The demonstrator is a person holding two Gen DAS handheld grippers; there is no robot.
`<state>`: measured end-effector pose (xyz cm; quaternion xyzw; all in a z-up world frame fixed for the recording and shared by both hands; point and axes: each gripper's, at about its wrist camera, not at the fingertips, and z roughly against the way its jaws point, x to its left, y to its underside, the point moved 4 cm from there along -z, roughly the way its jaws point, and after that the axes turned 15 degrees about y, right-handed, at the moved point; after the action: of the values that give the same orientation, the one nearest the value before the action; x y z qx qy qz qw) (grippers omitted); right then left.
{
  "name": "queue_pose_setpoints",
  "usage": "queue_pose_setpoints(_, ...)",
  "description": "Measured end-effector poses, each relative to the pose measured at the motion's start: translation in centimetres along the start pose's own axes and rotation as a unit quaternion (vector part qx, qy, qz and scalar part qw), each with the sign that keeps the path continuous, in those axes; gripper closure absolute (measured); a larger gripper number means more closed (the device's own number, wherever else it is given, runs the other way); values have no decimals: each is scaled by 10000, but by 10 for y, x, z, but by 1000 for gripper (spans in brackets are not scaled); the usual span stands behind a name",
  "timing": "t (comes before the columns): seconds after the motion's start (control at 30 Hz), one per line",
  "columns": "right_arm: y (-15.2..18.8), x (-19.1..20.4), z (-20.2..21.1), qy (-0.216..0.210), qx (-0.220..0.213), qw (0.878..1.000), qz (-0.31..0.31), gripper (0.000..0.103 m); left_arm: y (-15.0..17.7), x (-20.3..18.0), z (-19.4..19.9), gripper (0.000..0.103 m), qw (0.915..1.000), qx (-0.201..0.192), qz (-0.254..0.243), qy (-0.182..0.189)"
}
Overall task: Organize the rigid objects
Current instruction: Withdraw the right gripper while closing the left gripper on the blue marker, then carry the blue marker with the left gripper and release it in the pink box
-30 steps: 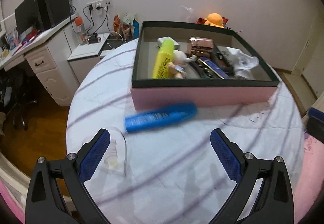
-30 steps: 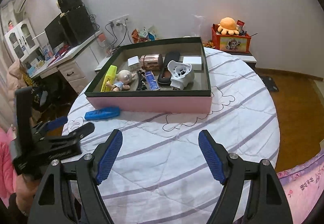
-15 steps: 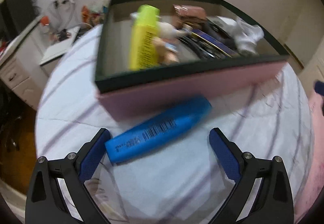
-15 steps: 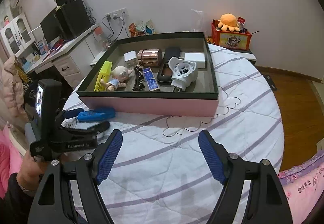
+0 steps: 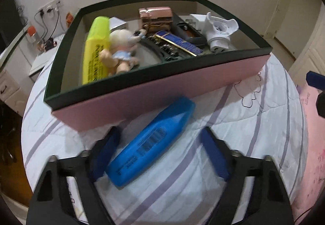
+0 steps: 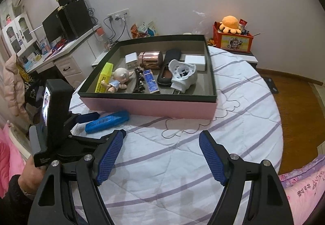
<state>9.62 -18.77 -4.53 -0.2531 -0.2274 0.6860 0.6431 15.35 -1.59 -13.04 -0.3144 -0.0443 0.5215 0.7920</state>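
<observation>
On striped tablecloth (image 5: 254, 143), before pink box (image 5: 162, 90), lay blue highlighter (image 5: 151, 144). Left gripper (image 5: 162, 153) jaws were closing around it, pads apart from it. Right gripper (image 6: 162, 155) fingers spread, empty.

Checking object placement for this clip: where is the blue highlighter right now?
The blue highlighter lies on the striped tablecloth just outside the pink box, near its front wall, between the closing jaws of the left hand-held gripper.
</observation>
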Motion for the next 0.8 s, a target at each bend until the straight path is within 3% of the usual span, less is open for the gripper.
queue_pose_setpoints(0.2, -1, -10, 2, 42, -23, 9999, -136, 24, 2, -4, 6, 73, 9995, 172, 27, 255)
queue_pose_setpoints(0.27, -1, -9, 1, 27, -24, 9999, -138, 24, 5, -7, 6, 76, 9995, 164, 55, 275)
queue_pose_setpoints(0.4, 0, -8, 1, -3, -28, 9999, -123, 24, 8, -8, 6, 76, 9997, 61, 129, 211)
queue_pose_setpoints(0.53, 1, -8, 2, 0, -30, 9999, -128, 24, 16, -15, 15, 77, 9983, -76, 396, 417)
queue_pose_setpoints(0.8, 1, -14, 1, 19, -32, 9997, -226, 24, 20, -23, 54, 77, 9970, -507, 554, 162)
